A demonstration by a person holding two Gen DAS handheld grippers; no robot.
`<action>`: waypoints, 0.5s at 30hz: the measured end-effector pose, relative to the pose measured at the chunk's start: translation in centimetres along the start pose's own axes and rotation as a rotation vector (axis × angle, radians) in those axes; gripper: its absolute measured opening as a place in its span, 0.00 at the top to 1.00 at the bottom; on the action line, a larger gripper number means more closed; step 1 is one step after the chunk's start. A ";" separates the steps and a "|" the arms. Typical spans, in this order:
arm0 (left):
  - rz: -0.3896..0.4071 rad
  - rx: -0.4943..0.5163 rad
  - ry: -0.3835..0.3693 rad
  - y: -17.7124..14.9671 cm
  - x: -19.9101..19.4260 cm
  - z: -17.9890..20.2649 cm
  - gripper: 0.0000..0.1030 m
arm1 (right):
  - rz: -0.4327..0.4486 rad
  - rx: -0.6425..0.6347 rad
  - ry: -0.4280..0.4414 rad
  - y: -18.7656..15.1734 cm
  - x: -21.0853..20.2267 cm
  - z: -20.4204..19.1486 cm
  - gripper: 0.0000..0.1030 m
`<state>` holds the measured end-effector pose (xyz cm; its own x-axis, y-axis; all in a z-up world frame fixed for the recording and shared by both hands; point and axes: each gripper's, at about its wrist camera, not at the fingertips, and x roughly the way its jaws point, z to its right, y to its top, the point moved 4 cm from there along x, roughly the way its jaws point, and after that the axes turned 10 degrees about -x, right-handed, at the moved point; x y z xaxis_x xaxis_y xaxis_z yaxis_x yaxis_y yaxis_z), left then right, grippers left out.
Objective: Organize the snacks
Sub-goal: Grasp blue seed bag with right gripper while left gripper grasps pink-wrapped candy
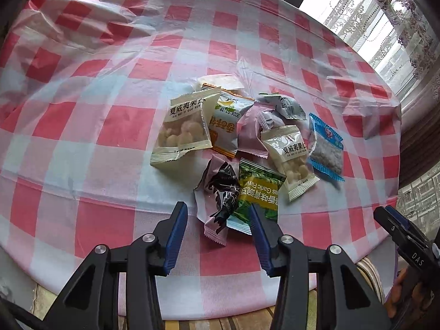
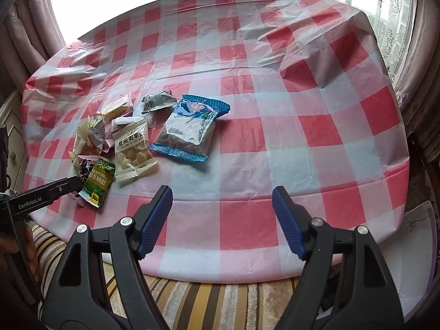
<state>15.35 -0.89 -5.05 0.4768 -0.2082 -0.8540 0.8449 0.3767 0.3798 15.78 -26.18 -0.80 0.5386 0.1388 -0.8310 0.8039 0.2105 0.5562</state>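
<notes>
Lying in a small heap on the tabletop point(image 1: 90, 126), which has a red and white checked cloth, are the snacks. At the left is a cream nut packet point(image 1: 183, 129), then an orange packet point(image 1: 224, 126), a pink one point(image 1: 251, 134), a second cream nut packet point(image 1: 288, 159) and a blue packet point(image 1: 326, 148) at the right. Nearest are a black candy wrapper point(image 1: 221, 192) and a green pea packet point(image 1: 257, 195). The left hand-held gripper point(image 1: 218, 217) is spread partway around these two, with its right pad over the green packet; I cannot tell if it touches. The right hand-held gripper point(image 2: 222, 203) is spread wide over bare cloth, holding nothing.
</notes>
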 end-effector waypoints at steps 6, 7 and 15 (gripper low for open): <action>-0.021 0.016 0.024 0.7 1.6 -0.1 0.54 | -0.011 0.003 0.003 1.8 2.2 -1.2 0.23; -0.020 0.018 0.026 0.9 1.7 -0.1 0.55 | -0.012 0.005 0.001 2.2 2.6 -1.3 0.23; 0.013 0.090 0.089 0.9 2.4 0.6 0.66 | -0.016 0.023 -0.018 4.9 5.5 -2.2 0.22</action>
<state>17.37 -1.59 -6.52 0.4678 -0.1213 -0.8755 0.8590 0.2954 0.4181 22.11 -22.24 -2.70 0.5298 0.1185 -0.8398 0.8180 0.1899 0.5429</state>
